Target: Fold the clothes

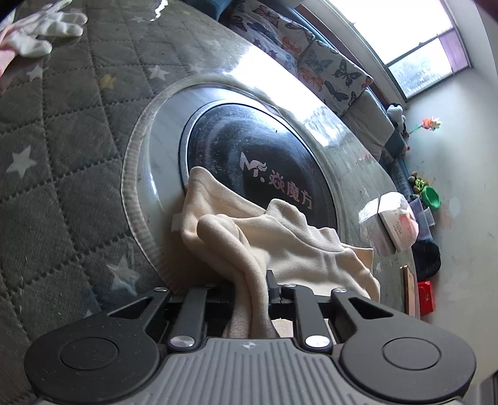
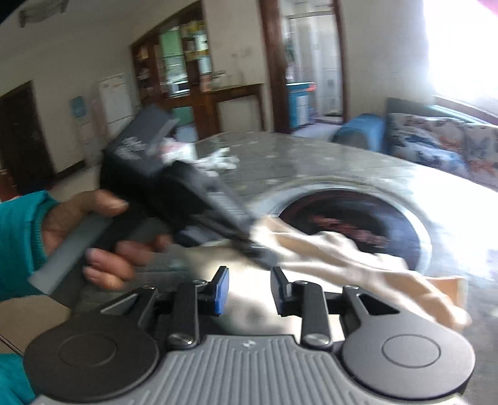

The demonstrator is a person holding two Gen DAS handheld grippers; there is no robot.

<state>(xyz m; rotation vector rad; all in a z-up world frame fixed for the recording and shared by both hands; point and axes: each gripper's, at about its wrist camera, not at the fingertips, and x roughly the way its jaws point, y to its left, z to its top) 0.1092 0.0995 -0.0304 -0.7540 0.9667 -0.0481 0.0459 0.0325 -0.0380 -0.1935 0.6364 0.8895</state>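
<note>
Blurred throughout in the right wrist view. At far left there, teal sleeve [image 2: 17, 243] cut off by the frame edge, hand [image 2: 93, 236] wrapped round the left gripper [image 1: 258, 288]; that gripper clamped shut on a fold of the cream fleece garment [image 1: 280, 230], one finger hidden behind cloth. Garment heaped across the black round glass hob [image 1: 249, 162] set in the table. White glove [image 1: 46, 28] well apart on the grey quilted star-print cover [image 1: 56, 155]. Right gripper [image 2: 250, 291] parted, empty, above the garment. Tissue box [image 1: 396, 219] near the table's right edge.

The cloth [image 1: 274, 236] lies partly over the round inset [image 1: 264, 155] mid-tabletop; gloves [image 1: 40, 28], apparently, lie near the far edge.
</note>
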